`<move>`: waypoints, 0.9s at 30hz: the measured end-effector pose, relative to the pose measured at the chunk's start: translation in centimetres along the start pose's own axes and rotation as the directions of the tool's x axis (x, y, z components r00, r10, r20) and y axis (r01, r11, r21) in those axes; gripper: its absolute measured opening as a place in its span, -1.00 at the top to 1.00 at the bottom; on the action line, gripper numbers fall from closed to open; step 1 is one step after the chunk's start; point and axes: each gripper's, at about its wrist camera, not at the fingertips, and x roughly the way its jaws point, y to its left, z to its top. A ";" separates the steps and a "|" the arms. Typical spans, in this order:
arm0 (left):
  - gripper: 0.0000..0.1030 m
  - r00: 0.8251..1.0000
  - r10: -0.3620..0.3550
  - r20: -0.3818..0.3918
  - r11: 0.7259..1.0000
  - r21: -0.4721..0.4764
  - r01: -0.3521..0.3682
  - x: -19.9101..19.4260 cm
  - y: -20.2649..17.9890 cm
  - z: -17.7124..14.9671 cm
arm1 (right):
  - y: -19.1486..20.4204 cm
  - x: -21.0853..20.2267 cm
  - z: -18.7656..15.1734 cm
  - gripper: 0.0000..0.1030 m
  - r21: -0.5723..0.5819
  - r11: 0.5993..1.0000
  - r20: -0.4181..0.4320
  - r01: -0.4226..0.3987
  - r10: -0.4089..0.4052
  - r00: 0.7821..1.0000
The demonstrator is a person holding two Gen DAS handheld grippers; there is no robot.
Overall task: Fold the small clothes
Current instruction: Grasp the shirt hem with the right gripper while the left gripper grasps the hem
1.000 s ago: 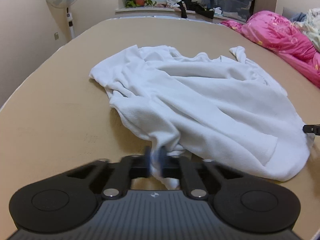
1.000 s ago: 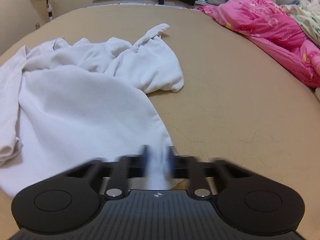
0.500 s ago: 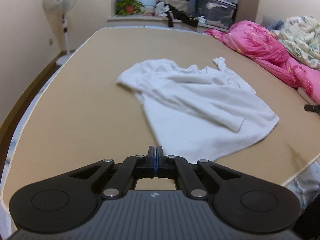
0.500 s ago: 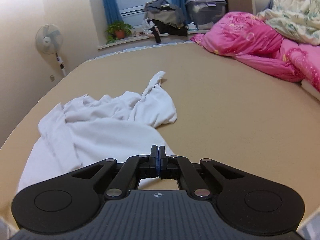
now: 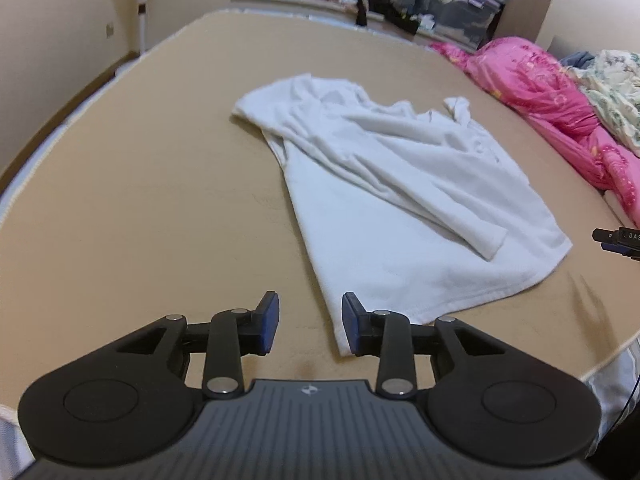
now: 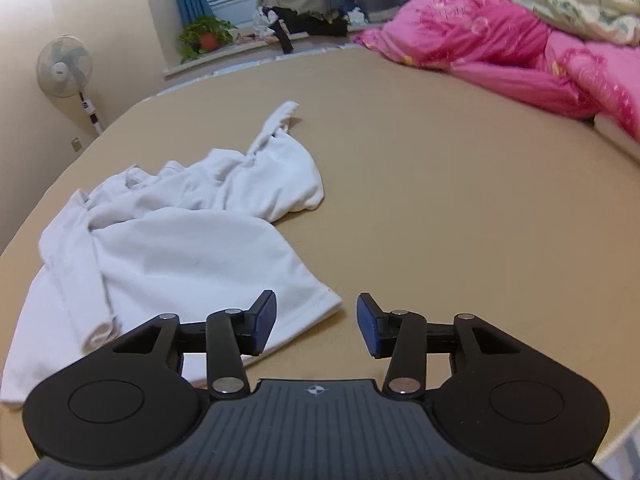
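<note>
Nearby, pink quilt (image 5: pixel 552 104), floor fan (image 6: pixel 64 68), potted plant (image 6: pixel 204 38), storage bins (image 5: pixel 460 4).

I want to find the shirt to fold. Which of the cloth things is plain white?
The white shirt lying crumpled on the tan bed. The pink quilt and flowery blanket are coloured.

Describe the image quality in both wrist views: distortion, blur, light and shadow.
Left wrist view: strong fisheye bend along the bed edge, white garment fairly sharp, soft indoor light, faint shadows. Right wrist view: same curving, pink quilt at the rim slightly smeared, garment folds clear, no glare.
</note>
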 end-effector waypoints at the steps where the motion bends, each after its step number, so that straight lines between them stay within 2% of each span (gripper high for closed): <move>1: 0.15 1.000 -0.001 -0.013 1.000 -0.012 0.001 0.6 -0.1 0.3 | 0.0 0.9 0.2 0.01 0.002 1.000 -0.006 0.002 -0.002 1.000; 2: 0.10 1.000 -0.007 -0.026 1.000 -0.026 0.007 1.3 -0.2 0.6 | 0.1 1.9 0.3 -0.03 -0.003 1.000 -0.014 0.005 -0.005 1.000; 4: -0.14 0.999 -0.015 -0.046 0.999 -0.045 0.013 2.5 -0.5 1.0 | 0.4 3.8 0.5 -0.16 -0.025 1.000 -0.033 0.011 -0.012 0.999; 7: -0.30 0.996 -0.009 -0.088 0.999 -0.047 0.005 4.5 -1.1 1.3 | 1.0 6.6 0.6 -0.18 -0.079 0.997 -0.072 0.012 -0.017 0.997; 14: -0.27 0.987 0.031 -0.156 0.999 -0.038 -0.037 8.1 -2.2 1.5 | 2.3 10.6 0.0 -0.20 -0.191 0.982 -0.125 0.006 -0.030 0.992; 15: -0.16 0.987 0.041 -0.155 0.999 -0.017 -0.044 8.3 -2.5 1.4 | 2.5 10.7 0.0 -0.18 -0.204 0.979 -0.117 0.008 -0.032 0.993; 17: 0.41 0.988 0.042 -0.148 0.999 0.023 -0.039 8.5 -3.1 1.2 | 2.7 10.7 -0.1 0.22 -0.213 0.977 -0.107 0.008 -0.031 0.994; 18: 0.81 0.989 0.026 -0.148 0.999 0.030 -0.022 8.5 -3.3 1.2 | 2.9 10.5 0.0 0.70 -0.211 0.978 -0.103 0.000 -0.022 0.994; 19: 0.89 0.990 0.020 -0.140 0.999 0.030 -0.016 8.3 -3.3 1.1 | 3.0 10.2 0.1 0.87 -0.205 0.979 -0.096 -0.003 -0.017 0.995; 22: 0.92 0.995 0.004 -0.097 1.000 0.017 -0.002 6.8 -2.9 1.2 | 3.0 8.2 0.6 0.87 -0.148 0.988 -0.071 -0.033 0.022 0.997; 27: 0.94 0.998 -0.069 0.016 0.998 0.002 0.068 1.3 -1.7 0.8 | 2.2 1.6 1.4 0.88 -0.072 0.994 0.008 -0.079 0.080 0.997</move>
